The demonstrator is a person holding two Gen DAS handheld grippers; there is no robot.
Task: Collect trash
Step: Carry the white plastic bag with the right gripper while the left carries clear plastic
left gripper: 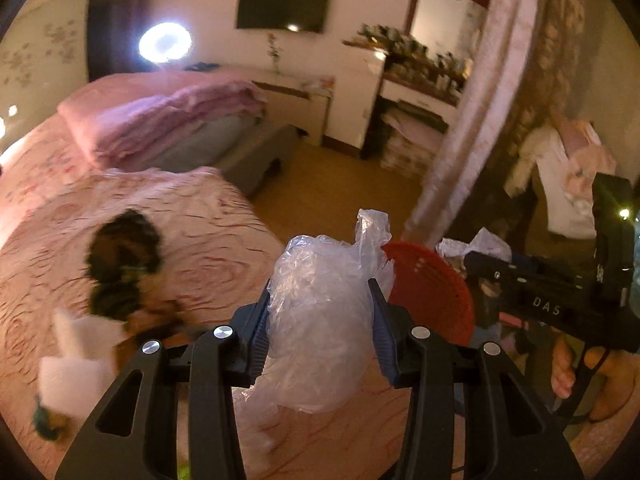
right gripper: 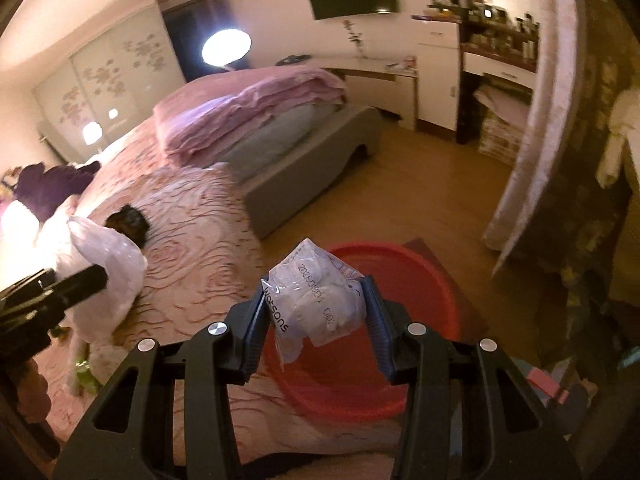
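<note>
Bedroom, pink bed (right gripper: 192, 280); I keep left gripper (left gripper: 320, 320) clamped on plastic bag (left gripper: 320, 300), right gripper (right gripper: 316, 312) on packet (right gripper: 316, 300); release over red basin (right gripper: 424, 280).

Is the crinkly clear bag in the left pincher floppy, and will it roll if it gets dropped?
Probably floppy: the clear bag bulges and droops past the left gripper. It looks light, being thin see-through plastic. Dropped, it would likely slump rather than roll, since it is crumpled, not round.
</note>
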